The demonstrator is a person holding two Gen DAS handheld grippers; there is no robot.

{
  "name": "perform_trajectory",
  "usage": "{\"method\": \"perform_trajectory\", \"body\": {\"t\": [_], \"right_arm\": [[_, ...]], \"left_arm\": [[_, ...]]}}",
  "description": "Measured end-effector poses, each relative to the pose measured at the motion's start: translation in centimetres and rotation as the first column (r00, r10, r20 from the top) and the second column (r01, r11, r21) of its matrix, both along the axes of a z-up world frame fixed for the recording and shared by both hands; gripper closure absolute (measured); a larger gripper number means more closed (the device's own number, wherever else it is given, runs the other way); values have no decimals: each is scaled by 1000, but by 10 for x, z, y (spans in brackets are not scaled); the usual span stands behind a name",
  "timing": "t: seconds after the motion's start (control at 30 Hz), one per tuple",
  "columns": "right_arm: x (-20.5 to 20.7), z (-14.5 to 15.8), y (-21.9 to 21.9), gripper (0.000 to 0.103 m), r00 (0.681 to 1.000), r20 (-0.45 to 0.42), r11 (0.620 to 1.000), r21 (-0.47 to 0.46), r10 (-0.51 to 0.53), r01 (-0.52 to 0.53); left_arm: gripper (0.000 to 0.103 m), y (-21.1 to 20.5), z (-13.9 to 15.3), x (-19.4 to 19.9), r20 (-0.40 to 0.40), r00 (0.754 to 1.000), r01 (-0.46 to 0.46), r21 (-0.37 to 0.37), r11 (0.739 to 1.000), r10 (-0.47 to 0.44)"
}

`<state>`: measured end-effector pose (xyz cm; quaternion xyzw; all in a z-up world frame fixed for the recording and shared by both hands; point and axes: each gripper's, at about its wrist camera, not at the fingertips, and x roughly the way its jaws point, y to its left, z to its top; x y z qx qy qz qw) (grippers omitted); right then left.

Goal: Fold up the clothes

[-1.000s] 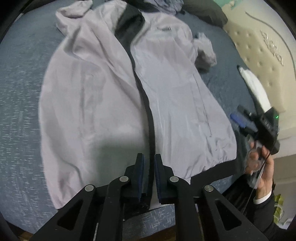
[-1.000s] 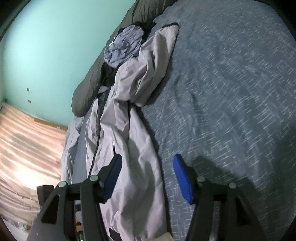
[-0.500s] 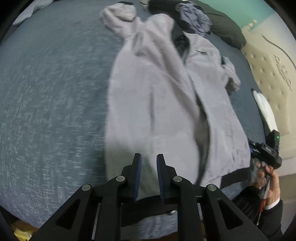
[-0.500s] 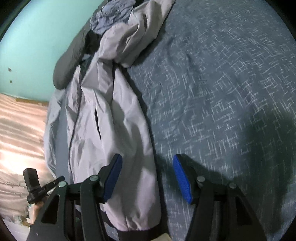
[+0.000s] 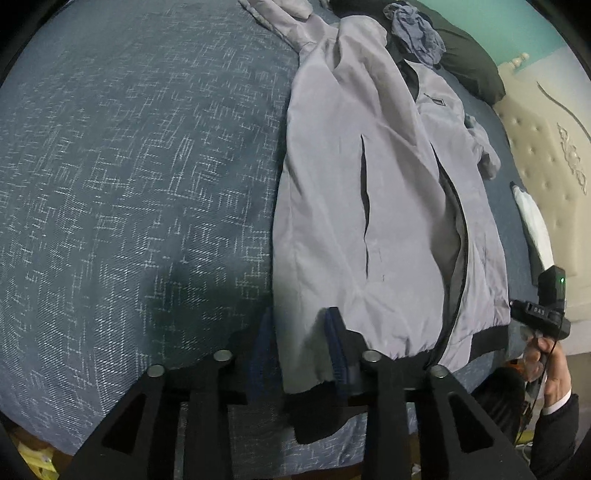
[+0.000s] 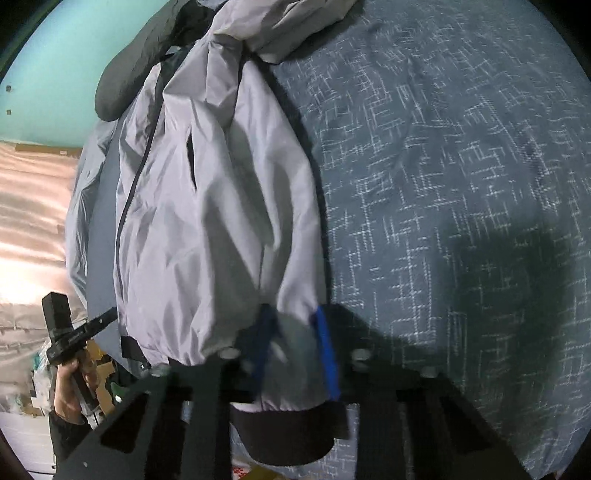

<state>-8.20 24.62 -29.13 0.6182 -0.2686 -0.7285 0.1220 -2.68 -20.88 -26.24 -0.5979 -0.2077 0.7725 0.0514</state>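
Lying lengthwise on the bed [image 5: 129, 184], folded in half, away from both grippers: jacket [image 5: 369, 206]. Wide bare bedding stretching left of the left gripper [image 5: 301, 354] and right of the right gripper [image 6: 295, 354]. Left jaws opening, tilted steeply down, straddling the black hem [image 5: 317, 417] edge, not pressing. Right jaws closing around the hem corner, blurred; grip unclear.

Wide bare bedspread [image 5: 129, 184] lies open beside the grey jacket [image 5: 369, 203]; a dark pillow [image 5: 469, 66] and crumpled blue cloth [image 5: 417, 33] crowd the headboard [image 5: 546, 155] end.
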Motion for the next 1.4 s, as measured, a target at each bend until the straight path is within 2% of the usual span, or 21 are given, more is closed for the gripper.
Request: {"method": "perform_trajectory", "body": {"t": [0.1, 0.3, 0.57, 0.6, 0.73, 0.77, 0.83, 0.9, 1.0, 1.1, 1.17, 1.2, 1.23, 1.33, 1.4], "right_arm": [[2, 9, 3, 100, 999, -40, 999, 38, 7, -5], [10, 25, 24, 102, 995, -95, 996, 78, -22, 29], [14, 15, 40, 101, 996, -57, 998, 15, -67, 68], [14, 17, 40, 98, 996, -63, 998, 10, -61, 61], [11, 30, 35, 96, 998, -49, 998, 53, -28, 30], [11, 34, 33, 92, 999, -47, 998, 68, -14, 17], [11, 35, 29, 67, 999, -37, 998, 67, 7, -5], [12, 36, 23, 59, 999, -31, 997, 78, 33, -30], [13, 33, 12, 59, 998, -8, 992, 113, 63, -62], [13, 19, 8, 59, 997, 36, 992, 100, 68, -71], [15, 14, 9, 60, 997, 41, 993, 93, 64, -68], [16, 13, 9, 68, 997, 33, 994, 90, 67, -69], [16, 12, 10, 80, 997, 26, 994, 88, 70, -72], [18, 16, 12, 95, 997, -7, 993, 95, 77, -76], [18, 20, 16, 97, 997, -29, 993, 101, 68, -64]], "left_arm": [[68, -4, -2, 7, 2, 1000, 4, 3, 1000, -4], [68, -8, -4, 15, 8, 1000, 2, 9, 1000, -2], [68, 2, -2, 3, 4, 1000, 10, 9, 1000, -10], [68, 2, -1, 2, 3, 1000, 13, 7, 1000, -13], [68, 3, 0, -3, 4, 1000, 11, 5, 1000, -11], [68, 6, -1, -7, 5, 1000, 11, 7, 1000, -11], [68, 13, -4, -15, 5, 1000, 11, 10, 1000, -11], [68, 17, -4, -18, 5, 1000, 16, 13, 1000, -16], [68, 20, -5, -21, 9, 1000, 27, 9, 1000, -27], [68, 21, -4, -22, 9, 1000, 29, 9, 1000, -29], [67, 20, -5, -23, 12, 1000, 27, 11, 1000, -27], [65, 20, -5, -23, 15, 999, 29, 10, 1000, -30], [64, 20, -5, -22, 17, 999, 32, 10, 999, -32], [63, 17, -5, -15, 16, 999, 43, 8, 999, -43], [63, 16, -5, -13, 12, 999, 50, 7, 999, -50]]}}
